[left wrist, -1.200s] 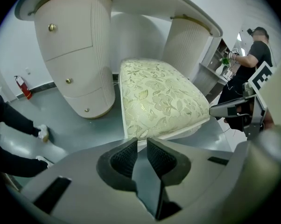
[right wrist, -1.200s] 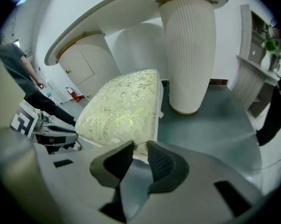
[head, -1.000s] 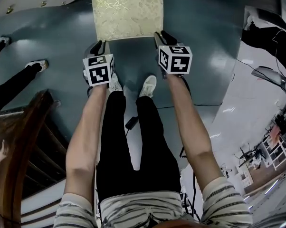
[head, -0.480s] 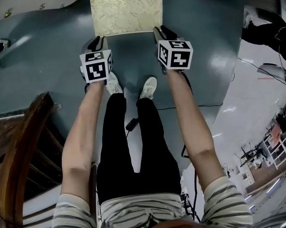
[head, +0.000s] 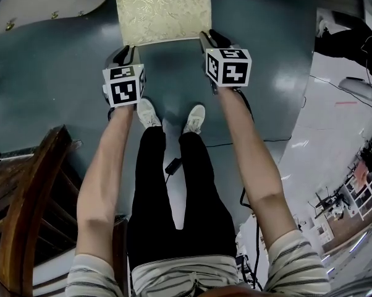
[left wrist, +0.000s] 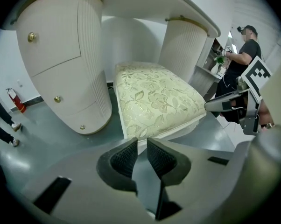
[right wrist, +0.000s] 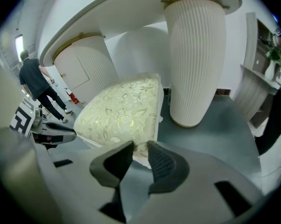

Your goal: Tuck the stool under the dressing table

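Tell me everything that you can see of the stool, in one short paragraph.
The stool is a square block with a pale cream-gold cushion top in leaf-pattern fabric over a white base edge. It stands flat on the grey floor, its far part between the ribbed white pedestals of the dressing table. The left gripper and right gripper each pinch one near corner.
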`<state>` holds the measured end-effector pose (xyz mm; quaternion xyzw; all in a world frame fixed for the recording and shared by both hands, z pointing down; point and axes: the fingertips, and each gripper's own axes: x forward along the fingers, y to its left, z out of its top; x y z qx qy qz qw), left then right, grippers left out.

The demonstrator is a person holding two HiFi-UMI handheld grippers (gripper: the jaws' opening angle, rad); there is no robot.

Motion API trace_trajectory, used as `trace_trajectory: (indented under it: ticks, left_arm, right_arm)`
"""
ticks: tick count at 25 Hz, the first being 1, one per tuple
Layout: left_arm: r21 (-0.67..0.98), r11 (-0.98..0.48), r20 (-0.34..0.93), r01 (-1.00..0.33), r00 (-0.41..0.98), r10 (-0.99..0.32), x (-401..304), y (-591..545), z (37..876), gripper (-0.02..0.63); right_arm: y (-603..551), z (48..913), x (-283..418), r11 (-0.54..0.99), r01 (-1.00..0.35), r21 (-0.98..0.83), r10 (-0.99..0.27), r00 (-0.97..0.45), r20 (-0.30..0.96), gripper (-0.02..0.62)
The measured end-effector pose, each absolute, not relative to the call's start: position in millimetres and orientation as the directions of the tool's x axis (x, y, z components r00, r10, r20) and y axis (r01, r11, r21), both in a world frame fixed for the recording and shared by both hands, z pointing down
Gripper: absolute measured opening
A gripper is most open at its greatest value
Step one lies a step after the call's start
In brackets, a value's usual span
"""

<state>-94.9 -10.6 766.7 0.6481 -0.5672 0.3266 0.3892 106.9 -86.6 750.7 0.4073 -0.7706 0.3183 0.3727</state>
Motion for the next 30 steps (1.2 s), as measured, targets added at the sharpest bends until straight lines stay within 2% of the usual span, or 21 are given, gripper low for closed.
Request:
trace_trajectory:
  ticks: [14, 19, 30]
  left_arm:
    - [0.115, -0.110, 0.856, -0.987, 0.155, -0.494, -101, -54, 753, 0.066]
    - [0.130, -0.071, 0.854, -0.989, 0.148, -0.499, -104, -69, 753, 0.061]
    - [0.102, -0.092, 0.838, -0.991, 0.135, -0.529, -111, -98, 750, 0.061]
  right_arm:
    - [-130, 738, 101, 0.470, -0.866, -0.170, -0.403, -0.382, 0.832, 0.107]
    - [-145, 738, 97, 0.488, -0.858, -0.159, -0.401, -0.382, 0.833, 0.109]
    - [-174, 736, 89, 0.515, -0.848, -0.130, -0.422, -0.382, 0.822, 0.109]
